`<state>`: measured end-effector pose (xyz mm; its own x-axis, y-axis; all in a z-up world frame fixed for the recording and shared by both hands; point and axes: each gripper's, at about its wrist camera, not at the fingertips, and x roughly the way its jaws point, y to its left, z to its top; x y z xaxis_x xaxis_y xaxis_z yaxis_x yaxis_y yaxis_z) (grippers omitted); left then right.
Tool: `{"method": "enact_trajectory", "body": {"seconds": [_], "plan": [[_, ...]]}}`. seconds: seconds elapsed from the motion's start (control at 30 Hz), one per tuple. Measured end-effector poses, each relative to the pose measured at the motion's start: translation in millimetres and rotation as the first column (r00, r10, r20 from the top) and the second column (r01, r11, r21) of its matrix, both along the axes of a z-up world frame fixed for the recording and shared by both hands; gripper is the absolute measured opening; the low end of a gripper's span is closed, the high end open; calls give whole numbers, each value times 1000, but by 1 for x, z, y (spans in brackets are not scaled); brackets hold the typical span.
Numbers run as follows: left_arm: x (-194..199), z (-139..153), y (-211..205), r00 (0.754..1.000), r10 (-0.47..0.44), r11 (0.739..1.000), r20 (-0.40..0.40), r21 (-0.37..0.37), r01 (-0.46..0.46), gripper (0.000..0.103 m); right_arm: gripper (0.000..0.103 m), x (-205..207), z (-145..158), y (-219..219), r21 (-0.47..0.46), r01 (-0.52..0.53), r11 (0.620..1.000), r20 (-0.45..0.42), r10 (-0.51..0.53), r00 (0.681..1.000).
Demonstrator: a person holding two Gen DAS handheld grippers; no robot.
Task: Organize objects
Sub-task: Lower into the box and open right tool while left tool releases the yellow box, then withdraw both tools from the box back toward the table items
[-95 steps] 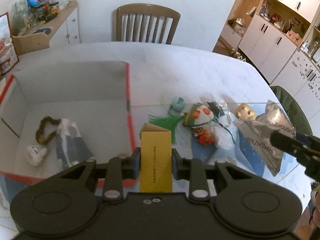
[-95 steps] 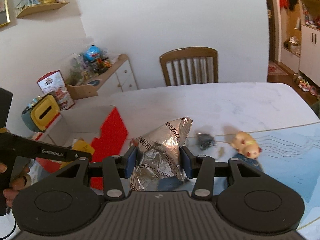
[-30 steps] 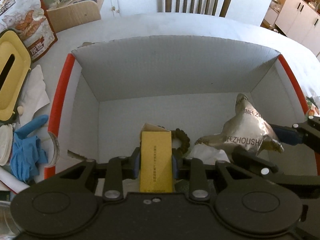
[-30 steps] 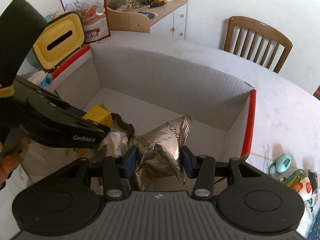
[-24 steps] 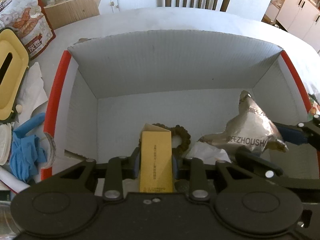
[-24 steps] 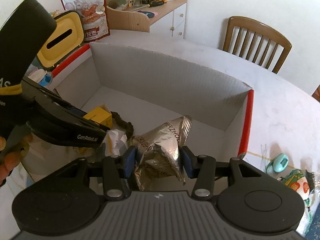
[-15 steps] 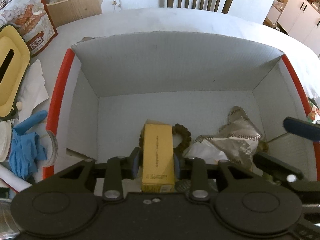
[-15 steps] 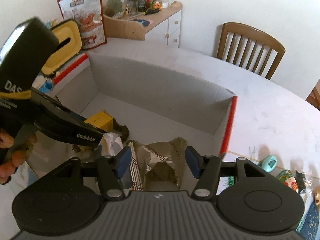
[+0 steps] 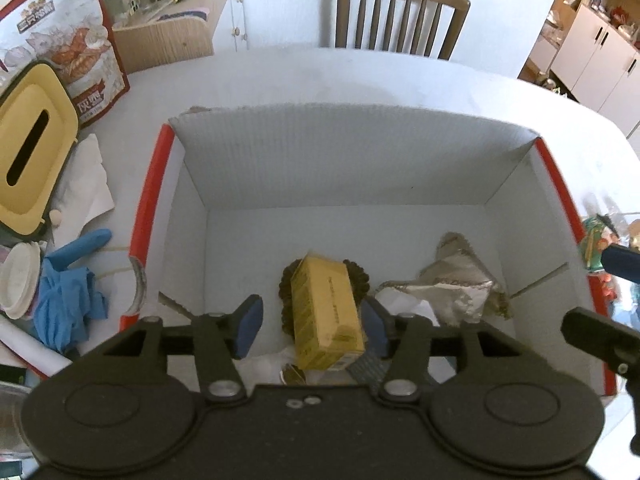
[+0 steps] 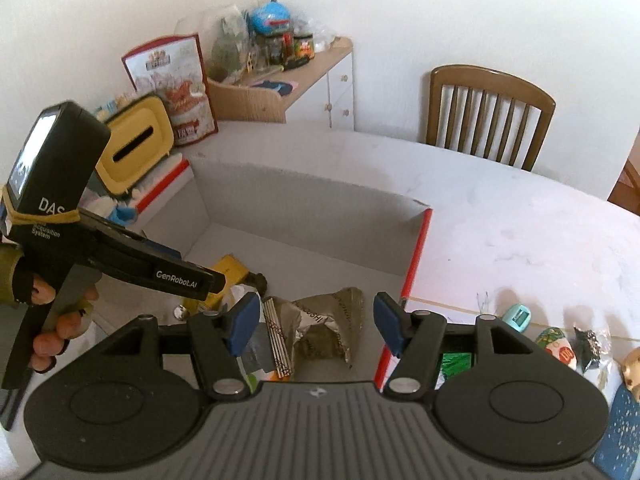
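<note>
My left gripper (image 9: 310, 326) hangs over the near part of the white cardboard box (image 9: 344, 168) with its jaws spread apart. The yellow carton (image 9: 324, 314) lies loose on the box floor between them, resting on a dark beaded ring (image 9: 286, 288); it sits close against the right pad and well clear of the left one. My right gripper (image 10: 314, 326) is likewise wide apart and holds nothing, poised above the box's near right corner. Below it the crumpled silver foil pouch (image 10: 330, 326) rests on the box floor, just right of the carton, with white paper (image 9: 404, 304) showing between them. The box, edged in red tape (image 9: 150, 208), stands on the white counter (image 10: 520, 232). To its left are a yellow tissue holder (image 9: 28, 152), a snack bag (image 9: 60, 44) and a blue glove (image 9: 64, 300). To its right, still out on the counter, lie a small teal gadget (image 10: 518, 317), a painted figurine (image 10: 560, 346) and a dark wrapped bundle (image 10: 590, 346). A wooden chair (image 10: 490, 112) stands at the counter's far side.
</note>
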<state>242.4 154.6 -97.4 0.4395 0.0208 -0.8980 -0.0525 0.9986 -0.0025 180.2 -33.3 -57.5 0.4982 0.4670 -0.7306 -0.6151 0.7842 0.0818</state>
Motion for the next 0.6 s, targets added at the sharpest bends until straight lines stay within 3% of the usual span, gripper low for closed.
{"method": "enact_trajectory", "body": {"seconds": [0.3, 0.6], "plan": [[-18, 26, -13, 998, -18, 1000, 59, -13, 19, 62, 65, -16, 29, -34, 81, 9, 997, 29, -11, 1000], [-37, 57, -51, 989, -71, 997, 127, -25, 75, 64, 70, -30, 49, -67, 152, 11, 988, 30, -16, 999]]}}
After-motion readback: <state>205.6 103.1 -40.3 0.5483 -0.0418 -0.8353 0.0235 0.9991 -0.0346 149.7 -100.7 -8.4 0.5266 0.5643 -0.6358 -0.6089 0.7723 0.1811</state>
